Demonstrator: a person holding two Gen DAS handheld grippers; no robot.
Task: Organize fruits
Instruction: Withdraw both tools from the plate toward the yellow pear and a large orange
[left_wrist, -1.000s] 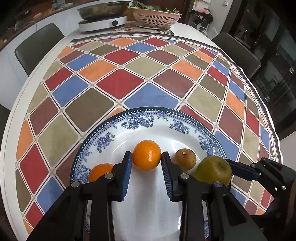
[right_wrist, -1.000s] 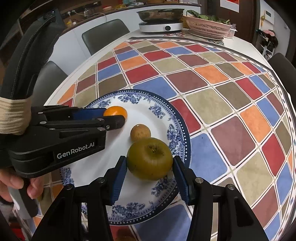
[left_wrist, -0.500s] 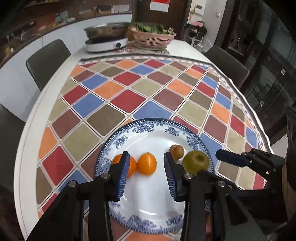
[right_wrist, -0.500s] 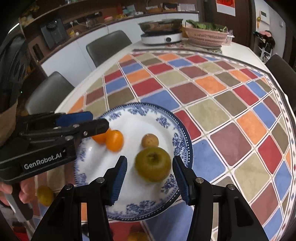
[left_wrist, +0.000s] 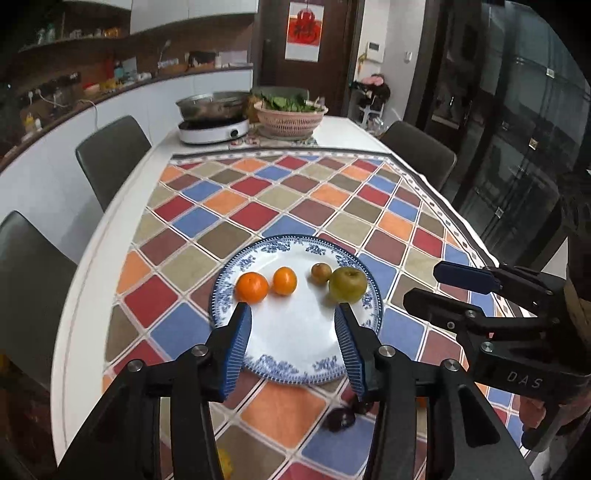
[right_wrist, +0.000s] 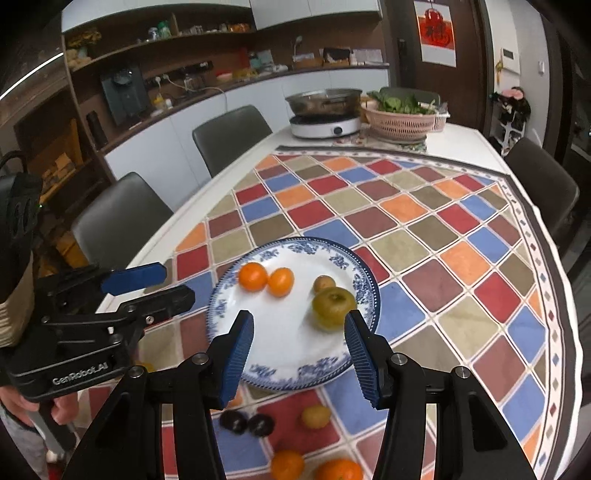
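On the left side of my right wrist view I see my left gripper (right_wrist: 147, 286), fingers apart and holding nothing, hanging just off the rim of the blue-and-white plate (right_wrist: 236, 273). Moving right across that plate, I find two oranges (left_wrist: 252, 287) touching each other, then a gap, then a small brown fruit (left_wrist: 320, 273) just beside a larger green pear-like fruit (left_wrist: 347, 284) near the plate's right rim. My right gripper (right_wrist: 299, 349) sits above the near edge of the plate, its blue pads (right_wrist: 239, 356) spread wide with nothing between them. Below the plate, on the checkered tablecloth (right_wrist: 443, 266), I can make out two dark fruits (right_wrist: 233, 421) side by side, a small yellowish fruit (right_wrist: 316, 416) to their right, and two more oranges (right_wrist: 339, 469) at the bottom edge. Farther right, the cloth runs to a dark chair (right_wrist: 543, 184).
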